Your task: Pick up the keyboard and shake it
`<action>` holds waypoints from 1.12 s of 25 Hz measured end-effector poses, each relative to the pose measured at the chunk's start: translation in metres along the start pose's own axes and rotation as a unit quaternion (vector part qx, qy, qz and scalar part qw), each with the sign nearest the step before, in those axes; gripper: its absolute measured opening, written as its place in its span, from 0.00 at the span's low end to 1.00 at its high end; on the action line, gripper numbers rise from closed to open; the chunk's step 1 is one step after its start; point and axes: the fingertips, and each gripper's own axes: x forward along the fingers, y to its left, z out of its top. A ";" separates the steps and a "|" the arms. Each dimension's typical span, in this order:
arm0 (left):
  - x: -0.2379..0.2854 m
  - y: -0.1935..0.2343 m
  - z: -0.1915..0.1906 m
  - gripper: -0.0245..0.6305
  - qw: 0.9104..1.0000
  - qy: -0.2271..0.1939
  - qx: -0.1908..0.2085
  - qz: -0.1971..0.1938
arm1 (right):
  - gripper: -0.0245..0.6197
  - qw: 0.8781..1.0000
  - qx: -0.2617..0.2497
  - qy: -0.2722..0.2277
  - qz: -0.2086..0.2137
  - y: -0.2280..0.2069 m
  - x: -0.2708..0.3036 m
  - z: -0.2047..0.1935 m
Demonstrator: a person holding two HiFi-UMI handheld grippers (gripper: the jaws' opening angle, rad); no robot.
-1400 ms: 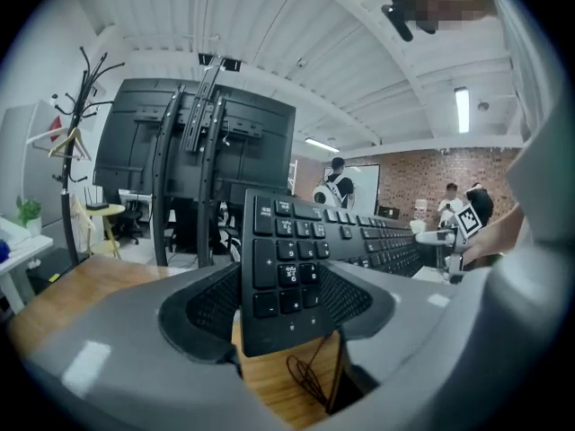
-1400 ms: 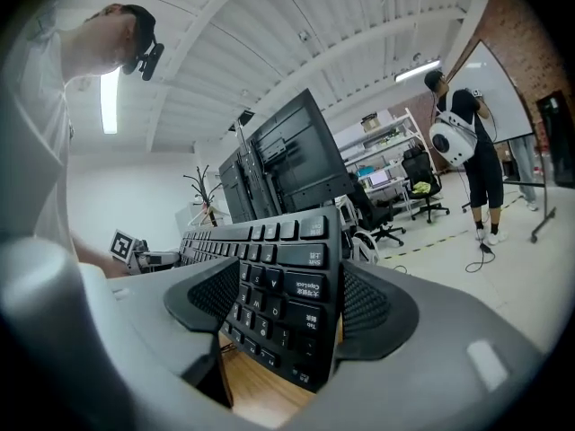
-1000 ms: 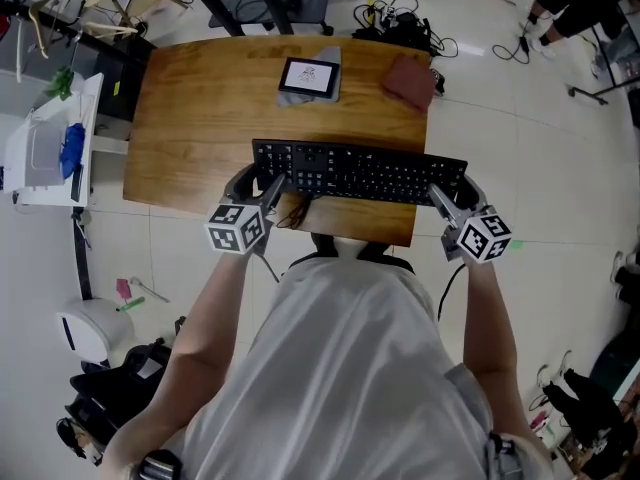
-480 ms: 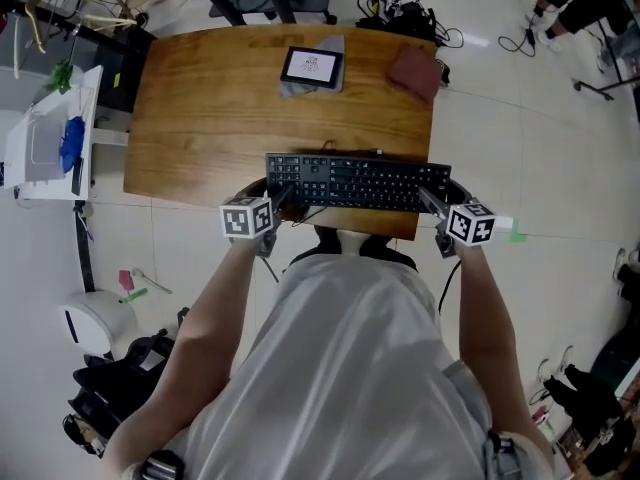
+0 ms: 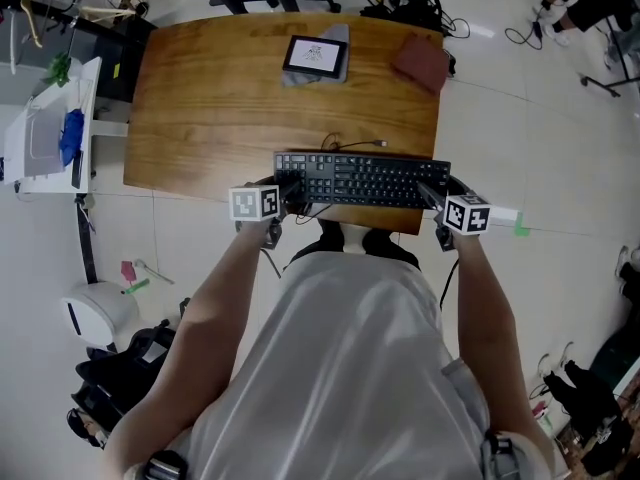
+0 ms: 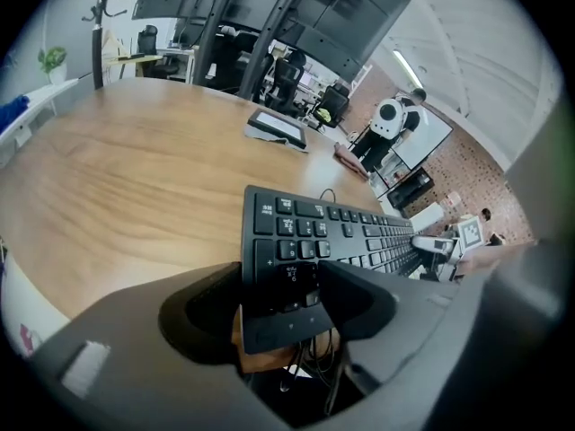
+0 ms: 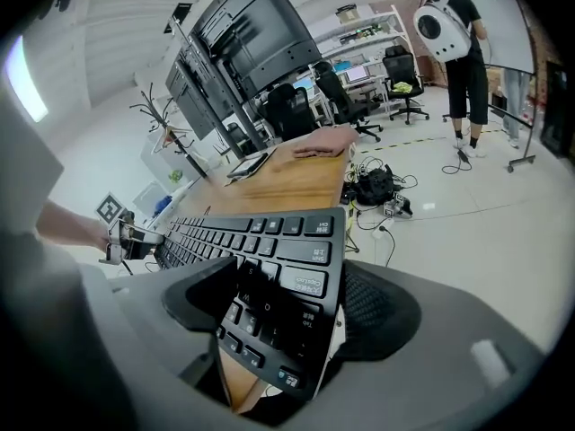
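A black keyboard (image 5: 362,180) is held level over the near edge of the wooden table (image 5: 220,98). My left gripper (image 5: 285,196) is shut on its left end and my right gripper (image 5: 432,200) is shut on its right end. In the left gripper view the jaws clamp the number-pad corner of the keyboard (image 6: 341,232), with the left gripper (image 6: 286,285) closed around it. The right gripper view shows the other end of the keyboard (image 7: 260,241) pinched in the right gripper (image 7: 283,303). A thin cable (image 5: 350,145) trails from the keyboard's far edge onto the table.
A tablet (image 5: 316,56) on a grey cloth and a reddish-brown cloth (image 5: 421,63) lie at the table's far side. A white cart (image 5: 50,133) stands left of the table. Cables (image 5: 405,8) lie on the floor beyond it. A person with a backpack (image 7: 449,25) stands far off.
The keyboard looks smaller than a second ago: it has dropped away from the head camera and shifted slightly right. Both grippers stayed shut on its ends.
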 end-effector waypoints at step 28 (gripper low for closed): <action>-0.005 0.023 0.006 0.46 0.997 -0.050 -0.026 0.051 | 0.62 0.998 -0.056 0.017 -0.020 -0.014 0.007 0.002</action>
